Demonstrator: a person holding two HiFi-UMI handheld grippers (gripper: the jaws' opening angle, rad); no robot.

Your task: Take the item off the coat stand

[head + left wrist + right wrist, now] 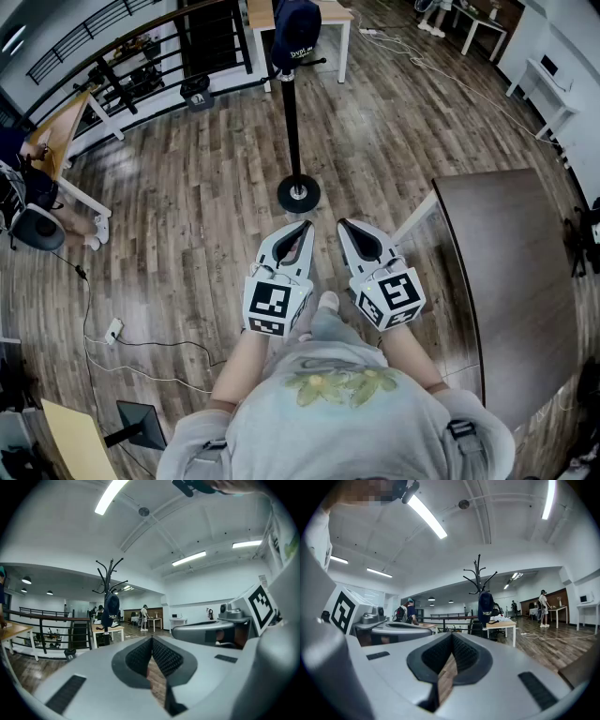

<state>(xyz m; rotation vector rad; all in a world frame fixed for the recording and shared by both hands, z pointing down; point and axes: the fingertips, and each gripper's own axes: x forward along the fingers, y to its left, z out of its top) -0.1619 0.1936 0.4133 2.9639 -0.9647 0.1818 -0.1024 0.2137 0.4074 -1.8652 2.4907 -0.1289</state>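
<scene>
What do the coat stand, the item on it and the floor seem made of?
Coat stand: likely metal, thin black pole, round base.
Cap: dark blue fabric, soft and drooping.
Floor: wood-look planks, visible grain, glossy reflections.

Looking down on a plank floor (pixel 187 206), with a dark brown table (pixel 511 272) standing at the right and a black railing (pixel 211 42) running along the top left. Also taking in a white power strip (pixel 112 329) lying near the left edge and a ceiling strip light (pixel 426 515) glowing overhead.

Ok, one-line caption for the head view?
Left gripper and right gripper, both shut and empty, face the coat stand with a dark cap hanging on it.
</scene>
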